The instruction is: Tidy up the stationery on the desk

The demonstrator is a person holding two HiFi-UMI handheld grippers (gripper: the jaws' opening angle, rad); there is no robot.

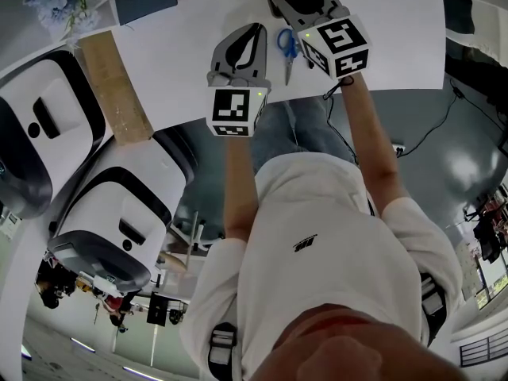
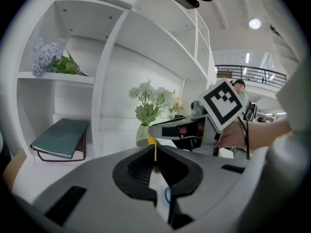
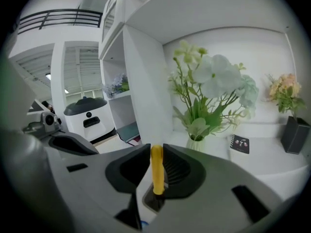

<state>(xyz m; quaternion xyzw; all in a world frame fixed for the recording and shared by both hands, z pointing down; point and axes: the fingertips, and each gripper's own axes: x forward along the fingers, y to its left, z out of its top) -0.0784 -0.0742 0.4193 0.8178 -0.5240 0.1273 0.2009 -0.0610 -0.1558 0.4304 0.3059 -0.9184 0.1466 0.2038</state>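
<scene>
Clenching a yellow pen (image 3: pixel 156 174) upright, the right tool (image 3: pixel 156 150) should lower slowly and keep it vertical. The left tool (image 2: pixel 155 155) is closed and empty, with the scissors (image 1: pixel 287 48) at its 3 o'clock.

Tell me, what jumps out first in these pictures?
The right gripper pinches a yellow stick, maybe a pen, with white flowers on the shelf beyond it. Blue-handled scissors lie on the white desk beside the left gripper.

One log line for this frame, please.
left gripper: shut, empty | right gripper: shut on yellow pen | scissors: lying on desk
</scene>
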